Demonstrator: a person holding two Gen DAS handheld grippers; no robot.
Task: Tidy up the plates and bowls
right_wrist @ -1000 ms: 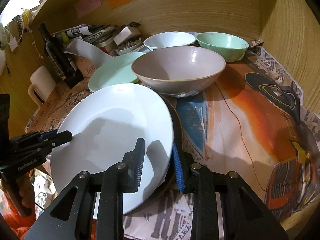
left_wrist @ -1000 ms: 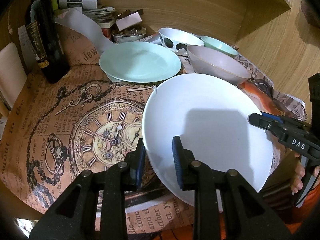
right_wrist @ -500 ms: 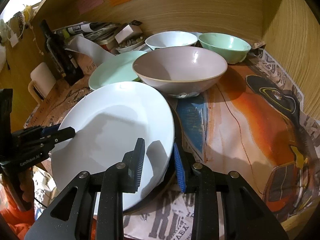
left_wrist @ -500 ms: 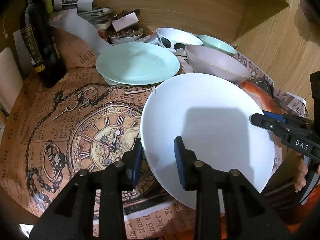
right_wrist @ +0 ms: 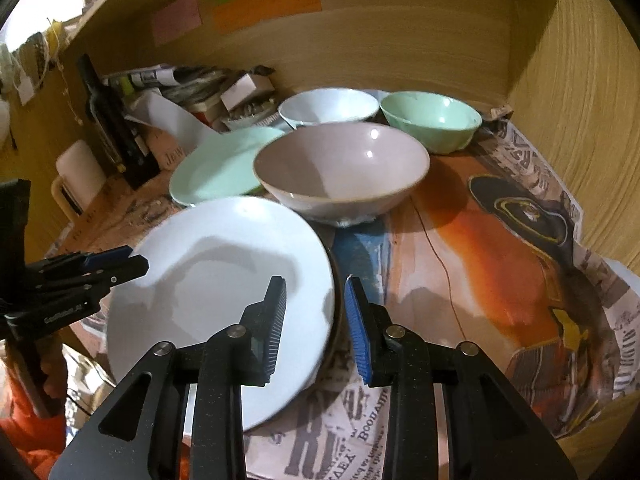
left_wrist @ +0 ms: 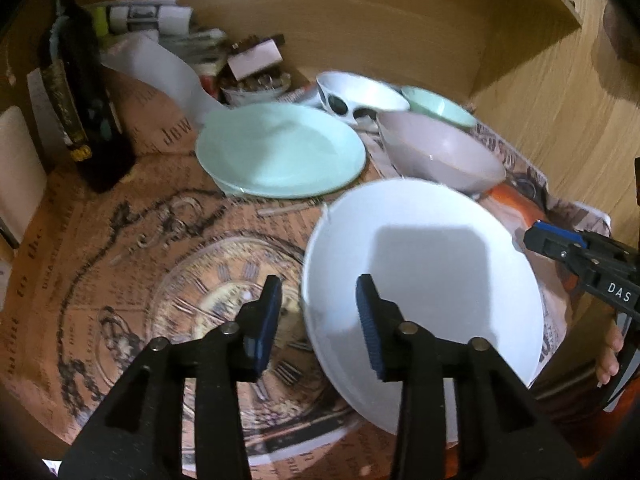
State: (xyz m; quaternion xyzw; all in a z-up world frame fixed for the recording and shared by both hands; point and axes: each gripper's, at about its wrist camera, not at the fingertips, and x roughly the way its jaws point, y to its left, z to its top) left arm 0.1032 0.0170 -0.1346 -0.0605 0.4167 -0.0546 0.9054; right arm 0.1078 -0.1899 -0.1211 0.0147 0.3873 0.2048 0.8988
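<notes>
Smooth round white plate, L jaws opening.

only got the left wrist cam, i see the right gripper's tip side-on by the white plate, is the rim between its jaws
Observer: Yes. In the right wrist view the right gripper straddles the right rim of the white plate, with one pad over the plate and the other outside the rim. I cannot tell whether the pads press on it.
Operator: anything under that plate on your side
Observer: A dark rim shows just below the plate's right edge. It may be another plate underneath, but too little shows to be sure.
</notes>
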